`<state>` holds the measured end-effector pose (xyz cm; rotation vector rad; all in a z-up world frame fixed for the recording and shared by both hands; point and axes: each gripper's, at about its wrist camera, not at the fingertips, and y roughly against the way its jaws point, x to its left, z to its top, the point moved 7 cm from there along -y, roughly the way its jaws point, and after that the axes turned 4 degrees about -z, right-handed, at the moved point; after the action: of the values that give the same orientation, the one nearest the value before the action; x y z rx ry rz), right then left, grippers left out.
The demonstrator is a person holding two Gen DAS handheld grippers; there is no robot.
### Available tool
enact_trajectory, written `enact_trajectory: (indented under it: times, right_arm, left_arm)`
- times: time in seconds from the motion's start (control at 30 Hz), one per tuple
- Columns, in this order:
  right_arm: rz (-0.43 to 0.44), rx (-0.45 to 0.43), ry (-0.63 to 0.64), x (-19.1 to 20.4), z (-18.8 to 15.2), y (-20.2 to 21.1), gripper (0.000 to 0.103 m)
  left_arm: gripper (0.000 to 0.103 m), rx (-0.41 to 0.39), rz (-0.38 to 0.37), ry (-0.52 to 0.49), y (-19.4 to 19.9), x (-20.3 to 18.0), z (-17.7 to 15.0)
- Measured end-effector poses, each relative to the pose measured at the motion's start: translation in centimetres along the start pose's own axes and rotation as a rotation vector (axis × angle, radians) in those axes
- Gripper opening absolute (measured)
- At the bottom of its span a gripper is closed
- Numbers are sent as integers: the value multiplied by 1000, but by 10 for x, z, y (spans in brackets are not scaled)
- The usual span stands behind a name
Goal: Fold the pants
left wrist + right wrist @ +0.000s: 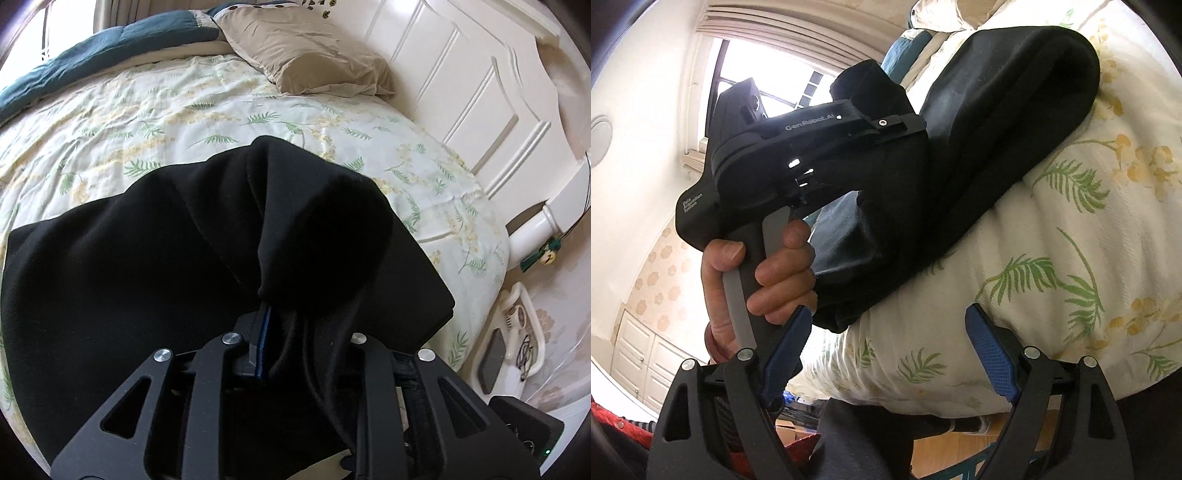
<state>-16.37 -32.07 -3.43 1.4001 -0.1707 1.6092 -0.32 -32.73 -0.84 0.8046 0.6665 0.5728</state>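
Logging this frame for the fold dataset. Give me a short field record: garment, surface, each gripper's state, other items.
garment: black pants, partly folded, one end lifted
surface: bed with floral sheet
left gripper: shut on pants, cloth bunched over its fingers
right gripper: open, blue fingers apart, holding nothing, near the bed edge
left hand: grips the left gripper's handle
other: tan pillow, teal blanket, white headboard

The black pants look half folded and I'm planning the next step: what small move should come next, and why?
Probably carry the left gripper forward and lay its bunched fold flat on the black pants. It is shut on a raised hump of cloth, while the right gripper hangs open beside the bedspread, holding nothing.
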Motion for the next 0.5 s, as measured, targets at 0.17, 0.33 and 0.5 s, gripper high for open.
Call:
enact_trajectory:
  times: [0.17, 0.33, 0.5]
  right_arm:
    - [-9, -2, -13, -5, 0, 5, 84]
    - [-12, -3, -34, -8, -1, 7, 84]
    - [-19, -4, -43, -9, -4, 5, 84]
  left_arm:
    - [34, -11, 11, -28, 1, -9, 0]
    - [50, -31, 28, -76, 1, -21, 0]
    - [64, -75, 21, -141, 8, -41, 2]
